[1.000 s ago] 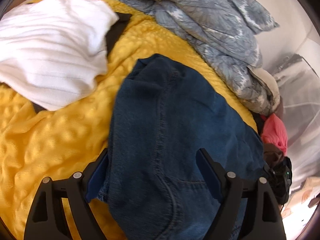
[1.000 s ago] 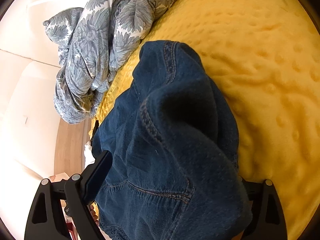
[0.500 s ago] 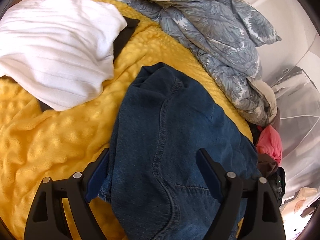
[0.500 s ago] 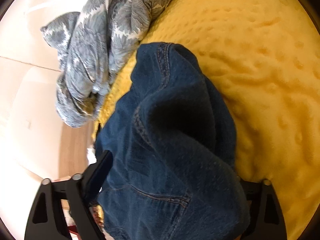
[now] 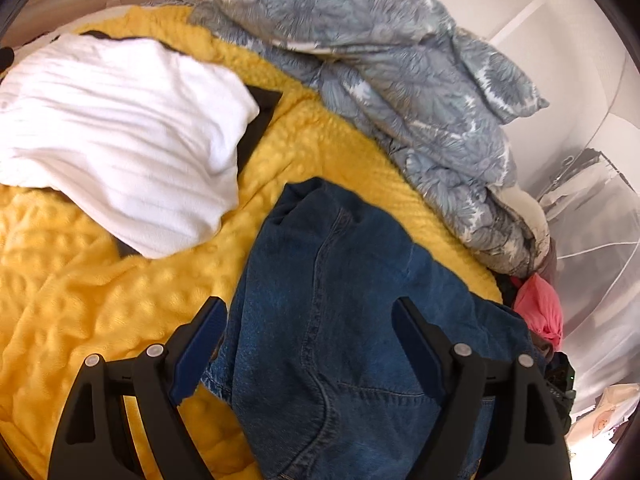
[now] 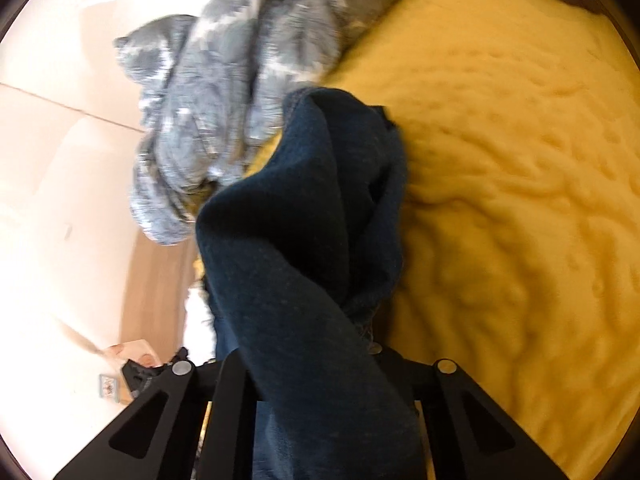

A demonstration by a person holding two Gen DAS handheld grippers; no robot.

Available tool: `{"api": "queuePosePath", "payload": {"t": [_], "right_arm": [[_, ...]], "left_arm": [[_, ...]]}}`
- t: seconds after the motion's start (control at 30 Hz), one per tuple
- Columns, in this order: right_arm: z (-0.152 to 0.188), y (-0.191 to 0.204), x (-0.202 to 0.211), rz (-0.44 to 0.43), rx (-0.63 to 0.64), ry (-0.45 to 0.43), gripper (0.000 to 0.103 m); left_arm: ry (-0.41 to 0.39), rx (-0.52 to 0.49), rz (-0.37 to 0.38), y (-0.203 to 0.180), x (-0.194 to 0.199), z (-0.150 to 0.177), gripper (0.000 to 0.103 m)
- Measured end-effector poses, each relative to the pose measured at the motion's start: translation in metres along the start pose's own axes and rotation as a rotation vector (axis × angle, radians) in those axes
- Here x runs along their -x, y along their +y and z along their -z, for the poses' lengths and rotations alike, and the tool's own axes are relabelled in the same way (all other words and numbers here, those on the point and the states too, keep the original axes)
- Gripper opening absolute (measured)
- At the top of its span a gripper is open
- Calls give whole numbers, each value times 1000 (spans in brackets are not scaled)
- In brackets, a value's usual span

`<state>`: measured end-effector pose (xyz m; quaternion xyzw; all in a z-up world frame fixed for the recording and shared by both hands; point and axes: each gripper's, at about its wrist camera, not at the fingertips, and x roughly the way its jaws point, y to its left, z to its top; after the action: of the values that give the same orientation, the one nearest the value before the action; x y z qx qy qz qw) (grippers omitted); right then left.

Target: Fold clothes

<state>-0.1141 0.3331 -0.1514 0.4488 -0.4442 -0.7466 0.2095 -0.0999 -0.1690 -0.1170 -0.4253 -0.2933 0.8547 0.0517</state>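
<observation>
Denim garment (image 5: 344, 320), lower centre: heavy, limp, likely best held at seams. Right gripper (image 6: 316, 392) closing on bunched denim; left gripper (image 5: 308, 344) wide, gripping nothing.

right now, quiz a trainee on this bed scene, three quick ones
1. True or false: the white top lies on the yellow blanket.
2. Which garment sits between the fingers of the right gripper? A jeans B grey duvet C pink cloth
3. Fill in: the left gripper straddles the ____ with its jaws wide.

Key: 1 true; 2 A, the jeans, with the jaws closing on them; 3 jeans.
</observation>
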Motion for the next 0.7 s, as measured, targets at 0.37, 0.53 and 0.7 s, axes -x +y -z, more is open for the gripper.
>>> {"api": "queuePosePath", "payload": {"t": [0.37,0.53,0.7], "right_arm": [[-6,44,24,-167,35,-62,13],[-6,62,20,-184,68,-68,13],[-7,32,13,-71,-20,-38,28]], "left_arm": [[23,-53,82,-28,6,6,86],[58,-94,99,-44,1,13,86],[91,-239,-10,-67,-12,26,86]]}}
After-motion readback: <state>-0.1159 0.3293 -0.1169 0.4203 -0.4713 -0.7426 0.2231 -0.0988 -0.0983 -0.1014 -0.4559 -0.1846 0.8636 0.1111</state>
